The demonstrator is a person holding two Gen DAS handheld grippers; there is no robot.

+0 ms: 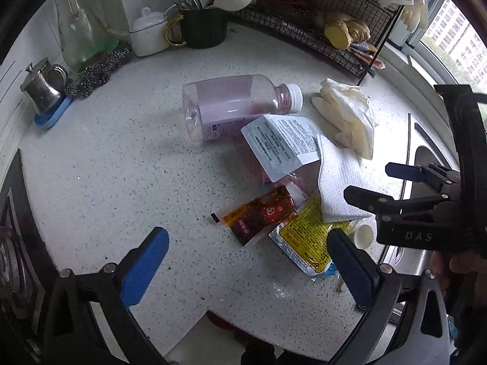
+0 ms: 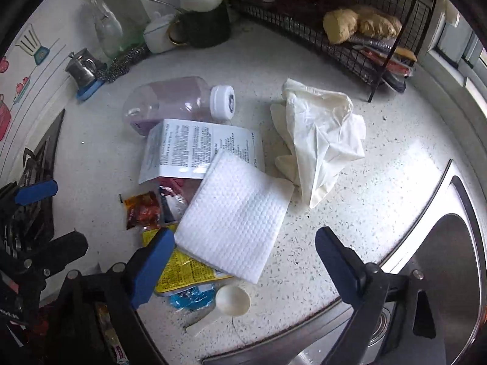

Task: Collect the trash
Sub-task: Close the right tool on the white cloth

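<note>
Trash clutters our speckled countertop [image 1: 106, 182]: a clear plastic bottle [image 1: 231, 106] lies capped, quilted paper towel [image 2: 234, 219] overlapping glossy sachets [image 1: 261, 213]; both grippers' [image 1: 246, 255] [image 2: 243, 264] jaws gape, empty.

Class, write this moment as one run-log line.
left gripper: open, empty | right gripper: open, empty | paper towel, bottle, glove, packets: on counter

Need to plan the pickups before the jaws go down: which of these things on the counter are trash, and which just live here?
Trash, judging by looks:
plastic bottle, lying on its side
white packet
paper towel
crumpled glove
red sauce sachet
yellow packet
small plastic scoop

Just lying about:
utensil mug
wire rack with ginger
steel scourer
metal pot
</note>
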